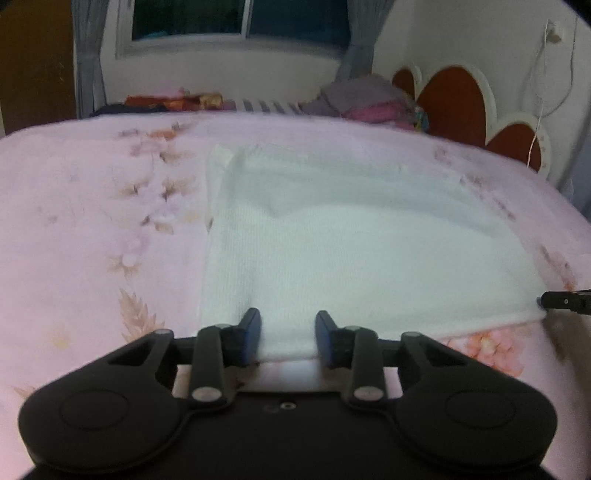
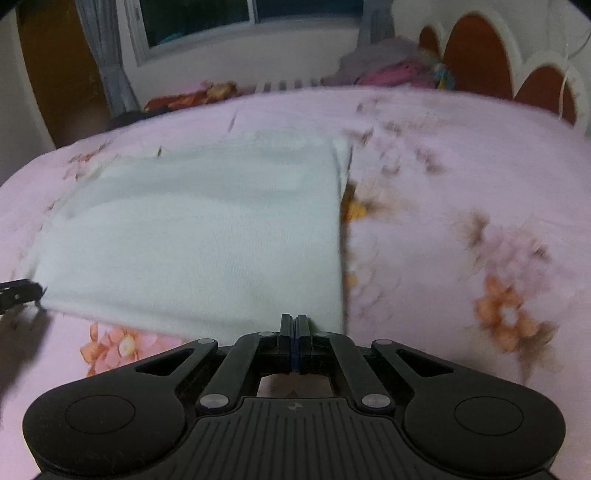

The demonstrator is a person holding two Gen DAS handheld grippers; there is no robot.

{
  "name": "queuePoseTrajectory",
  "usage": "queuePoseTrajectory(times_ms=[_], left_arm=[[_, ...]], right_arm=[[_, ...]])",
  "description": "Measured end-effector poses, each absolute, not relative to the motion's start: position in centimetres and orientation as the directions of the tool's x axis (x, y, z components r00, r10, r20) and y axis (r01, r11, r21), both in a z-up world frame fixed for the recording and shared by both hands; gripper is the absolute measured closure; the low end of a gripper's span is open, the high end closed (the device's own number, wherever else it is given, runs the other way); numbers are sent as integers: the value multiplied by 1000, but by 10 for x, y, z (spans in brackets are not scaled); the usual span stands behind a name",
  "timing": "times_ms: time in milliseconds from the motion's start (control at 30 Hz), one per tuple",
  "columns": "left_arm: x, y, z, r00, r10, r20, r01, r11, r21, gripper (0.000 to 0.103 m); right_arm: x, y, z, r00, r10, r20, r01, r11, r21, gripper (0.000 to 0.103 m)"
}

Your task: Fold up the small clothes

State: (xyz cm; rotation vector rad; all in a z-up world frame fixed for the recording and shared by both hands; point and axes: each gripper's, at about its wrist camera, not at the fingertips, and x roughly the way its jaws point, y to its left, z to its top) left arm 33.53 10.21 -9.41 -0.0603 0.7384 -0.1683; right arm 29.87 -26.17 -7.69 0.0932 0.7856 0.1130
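White cloth [image 1: 332, 236] flat on bed [image 1: 92, 221]; left gripper [image 1: 287, 338] fingers apart astride hem, right gripper [image 2: 294, 341] fingers together at hem.

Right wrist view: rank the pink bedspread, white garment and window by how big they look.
1. pink bedspread
2. white garment
3. window, far off and cut by the frame, so its true size is unsure.

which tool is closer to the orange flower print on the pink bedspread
Right. The right tool is shut at the white garment's near right corner, with the orange flower print just beyond it. The left tool straddles the garment's near left edge, farther away.
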Motion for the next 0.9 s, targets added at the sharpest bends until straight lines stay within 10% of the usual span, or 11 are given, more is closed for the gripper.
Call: queuePoseTrajectory(times_ms=[833, 900], left_arm=[[339, 91, -104, 677, -108, -728, 109, 993, -46, 61], [333, 93, -91, 685, -95, -722, 59, 995, -75, 25]], right_arm=[[307, -272, -90, 642, 207, -738, -73, 975, 210, 103], [300, -276, -80, 672, 221, -707, -64, 968, 241, 103]])
